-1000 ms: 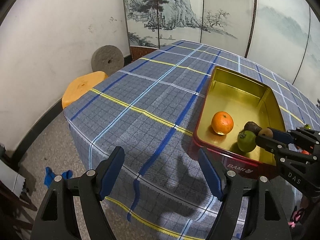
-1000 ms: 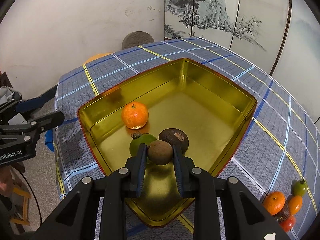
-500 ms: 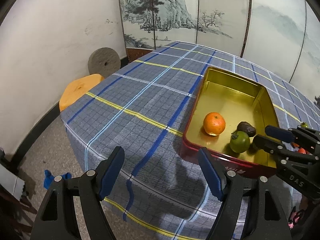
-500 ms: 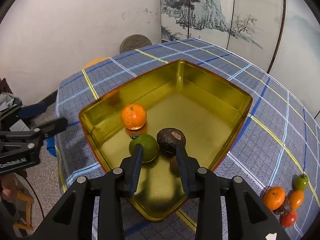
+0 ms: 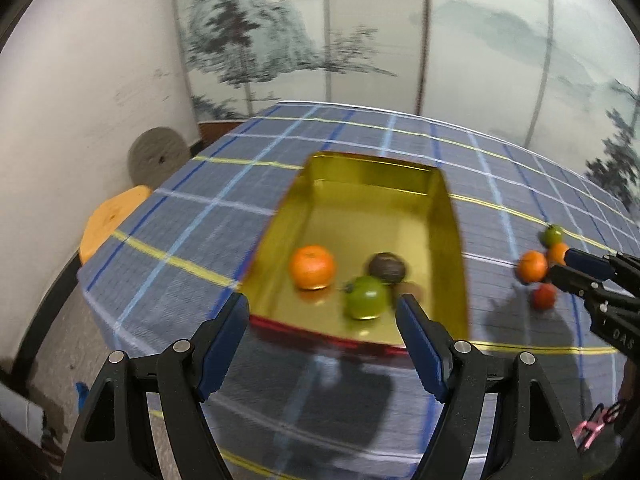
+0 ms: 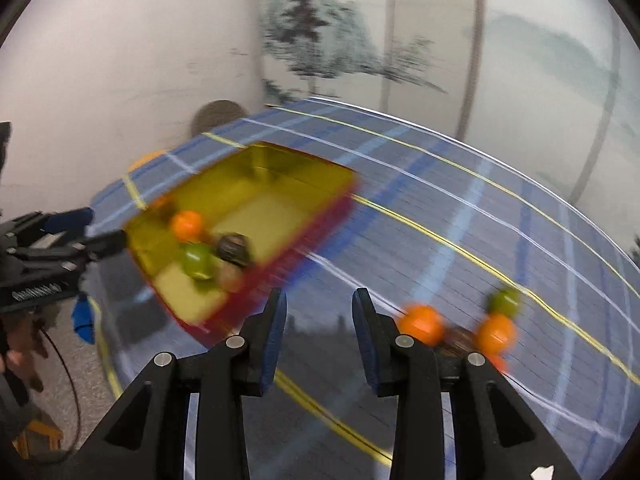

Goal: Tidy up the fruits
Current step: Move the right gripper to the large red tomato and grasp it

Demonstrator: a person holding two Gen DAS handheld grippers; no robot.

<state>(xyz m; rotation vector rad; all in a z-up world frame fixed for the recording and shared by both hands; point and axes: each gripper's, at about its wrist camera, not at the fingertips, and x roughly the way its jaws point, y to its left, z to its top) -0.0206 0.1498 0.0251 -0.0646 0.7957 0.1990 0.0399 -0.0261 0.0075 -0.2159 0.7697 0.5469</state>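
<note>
A gold tin (image 5: 368, 164) with red outer walls stands on the checked tablecloth (image 5: 192, 216). It holds an orange (image 5: 311, 267), a green fruit (image 5: 366, 297), a dark fruit (image 5: 386, 267) and a small brown fruit (image 5: 409, 290). My left gripper (image 5: 322, 312) hangs open in front of the tin's near wall, with nothing between its fingers. My right gripper (image 6: 320, 308) is open and empty over bare cloth between the tin (image 6: 304, 160) and a loose fruit cluster: an orange (image 6: 422, 322), a green fruit (image 6: 504, 300) and another orange (image 6: 496, 332). Both views are motion-blurred.
In the left wrist view the cluster also shows a red fruit (image 5: 543, 296) beside the right gripper's fingers (image 5: 584, 264). An orange stool (image 5: 112, 220) and a round grey stone (image 5: 158, 156) stand by the wall left of the table. A painted folding screen (image 5: 360, 40) stands behind it.
The right gripper opened and let go of the small brown fruit, which now lies in the tin. It then drew back and swung right toward the fruit cluster. The left gripper shifted right.
</note>
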